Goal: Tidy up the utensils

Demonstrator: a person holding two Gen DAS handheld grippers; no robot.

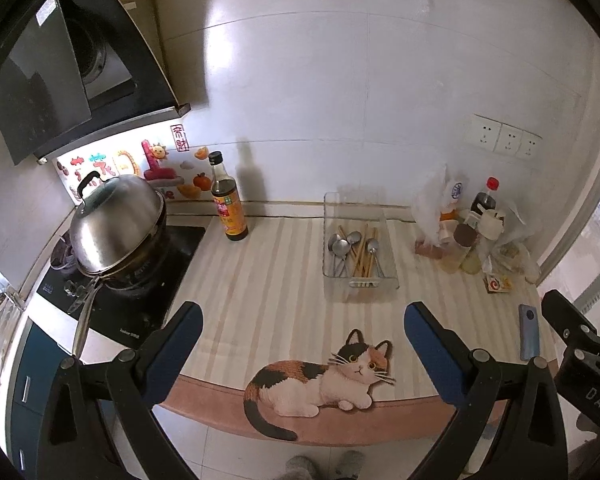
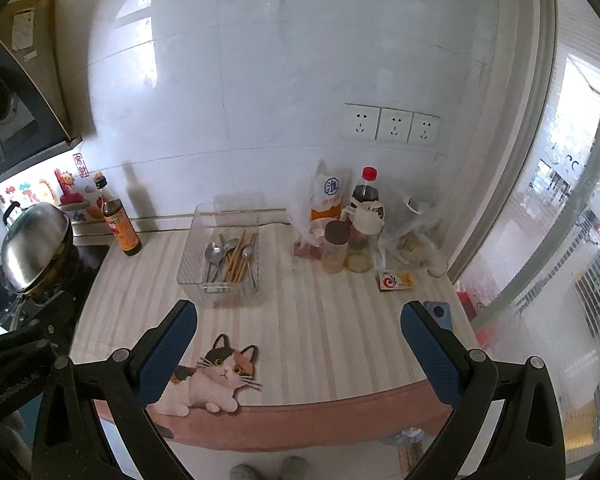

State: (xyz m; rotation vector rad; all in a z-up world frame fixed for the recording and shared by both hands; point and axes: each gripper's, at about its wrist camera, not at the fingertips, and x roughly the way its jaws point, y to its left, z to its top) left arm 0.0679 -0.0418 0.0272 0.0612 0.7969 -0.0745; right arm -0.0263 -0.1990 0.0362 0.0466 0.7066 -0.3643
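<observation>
A clear plastic tray point(image 1: 392, 268) stands on the striped counter near the wall. It holds several metal spoons point(image 1: 340, 247) and wooden chopsticks point(image 1: 363, 254). It also shows in the right wrist view point(image 2: 188, 264) with the spoons point(image 2: 214, 256) and chopsticks point(image 2: 238, 258). My left gripper point(image 1: 302, 320) is open and empty, held above the counter's front edge, short of the tray. My right gripper point(image 2: 298, 320) is open and empty, to the right of the tray and nearer me.
A lidded wok point(image 1: 116, 224) sits on the stove at left. A soy sauce bottle point(image 1: 228, 204) stands by the wall. Bottles, jars and bags point(image 2: 352, 232) crowd the back right. A blue phone point(image 1: 530, 332) and a small card point(image 2: 394, 280) lie at right. A cat picture point(image 1: 324, 384) marks the front edge.
</observation>
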